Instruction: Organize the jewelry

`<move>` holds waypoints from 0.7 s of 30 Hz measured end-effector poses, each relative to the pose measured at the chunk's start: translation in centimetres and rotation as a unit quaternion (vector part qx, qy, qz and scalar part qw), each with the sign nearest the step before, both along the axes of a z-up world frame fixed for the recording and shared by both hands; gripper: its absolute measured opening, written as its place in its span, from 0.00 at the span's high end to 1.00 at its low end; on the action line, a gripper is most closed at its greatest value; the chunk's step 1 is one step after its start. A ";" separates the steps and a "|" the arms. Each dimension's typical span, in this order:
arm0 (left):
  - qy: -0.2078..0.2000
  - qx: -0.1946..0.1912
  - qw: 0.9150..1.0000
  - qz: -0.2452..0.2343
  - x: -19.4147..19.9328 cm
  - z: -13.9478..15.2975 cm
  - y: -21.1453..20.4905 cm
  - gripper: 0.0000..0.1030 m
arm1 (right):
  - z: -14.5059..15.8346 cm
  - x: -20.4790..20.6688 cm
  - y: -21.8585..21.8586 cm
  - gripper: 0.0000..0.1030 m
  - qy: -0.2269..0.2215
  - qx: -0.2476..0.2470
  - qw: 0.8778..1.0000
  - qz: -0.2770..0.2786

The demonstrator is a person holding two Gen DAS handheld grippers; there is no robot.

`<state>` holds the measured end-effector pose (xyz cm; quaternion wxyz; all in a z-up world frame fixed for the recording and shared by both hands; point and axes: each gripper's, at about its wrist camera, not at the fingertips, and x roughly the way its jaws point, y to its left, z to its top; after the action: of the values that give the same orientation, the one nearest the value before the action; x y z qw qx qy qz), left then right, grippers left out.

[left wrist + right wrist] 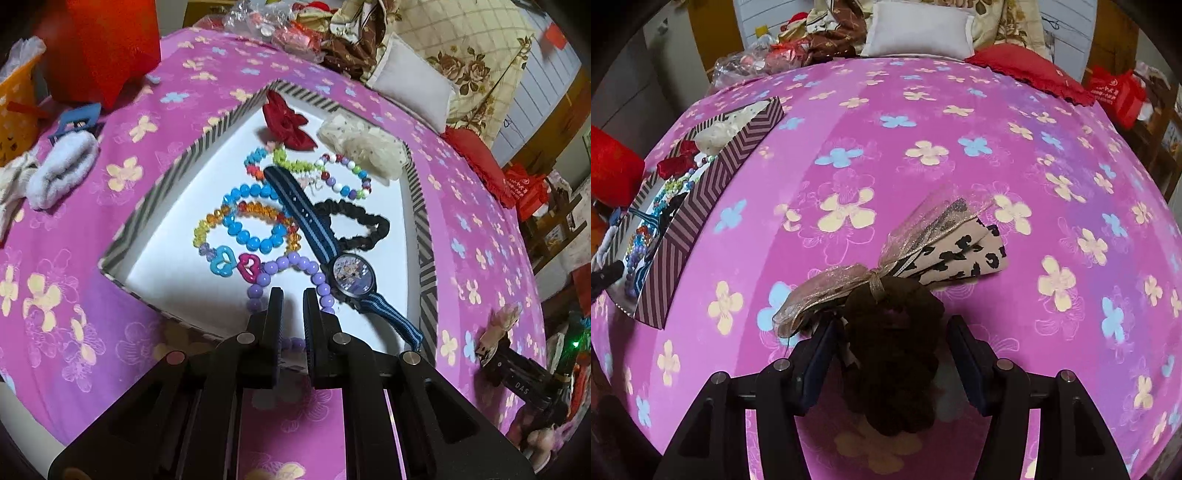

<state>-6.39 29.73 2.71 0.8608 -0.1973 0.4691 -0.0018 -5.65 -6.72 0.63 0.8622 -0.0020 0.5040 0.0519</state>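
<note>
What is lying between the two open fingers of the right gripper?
In the right wrist view, a dark brown scrunchie with a sheer ribbon bow lies between the right gripper's fingers, on the pink floral cloth.

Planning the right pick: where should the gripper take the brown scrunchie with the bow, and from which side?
Grip the brown scrunchie across its puffy ring, from above. It lies flat on the bedspread between the open right gripper fingers; the sheer bow looks too flimsy to pinch.

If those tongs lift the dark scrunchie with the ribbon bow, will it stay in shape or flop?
The brown scrunchie looks like soft gathered fabric, so it would probably squash and sag. Its sheer ribbon bow seems thin, likely to dangle. It is probably light and unlikely to roll.
</note>
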 end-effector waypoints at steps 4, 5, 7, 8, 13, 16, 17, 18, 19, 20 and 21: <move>-0.001 0.003 1.000 0.000 0.3 -0.2 -0.4 0.92 | 0.5 -0.1 0.3 0.78 -0.002 0.000 1.000 0.010; -0.004 -0.001 1.000 -0.003 0.4 -0.1 -0.5 0.92 | 0.8 0.0 0.5 0.79 -0.006 0.002 1.000 0.012; -0.008 -0.010 1.000 -0.002 0.3 -0.1 -0.6 0.97 | 2.5 0.0 1.5 0.80 -0.028 0.001 0.999 0.022; -0.012 -0.012 1.000 -0.001 0.2 0.0 -0.6 0.98 | 3.2 0.1 1.9 0.80 -0.035 0.004 0.999 0.027; -0.065 -0.028 0.997 0.020 -1.0 2.3 0.5 0.98 | 8.6 1.5 6.9 0.80 -0.076 0.041 0.993 0.085; -0.074 -0.041 0.995 0.045 -1.3 2.6 1.6 0.98 | 10.2 3.5 10.9 0.80 -0.071 0.066 0.988 0.117; -0.072 -0.046 0.995 0.050 -1.2 2.6 1.9 0.98 | 10.4 4.0 12.0 0.80 -0.068 0.072 0.987 0.124; -0.068 -0.051 0.995 0.053 -1.1 2.5 2.1 0.98 | 10.5 4.9 13.4 0.80 -0.063 0.075 0.986 0.133; -0.065 -0.055 0.995 0.055 -1.0 2.4 2.3 0.97 | 10.5 6.0 15.5 0.80 -0.060 0.072 0.985 0.145; -0.063 -0.057 0.995 0.057 -0.9 2.3 2.4 0.97 | 10.2 6.8 16.9 0.80 -0.057 0.067 0.984 0.153; -0.060 -0.057 0.995 0.059 -0.8 2.2 2.6 0.97 | 9.9 7.3 18.0 0.80 -0.054 0.063 0.984 0.157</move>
<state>-7.21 32.28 4.86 0.8735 -0.2727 0.4033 0.0103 1.65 11.32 10.56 0.8674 -0.0298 0.4461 0.2185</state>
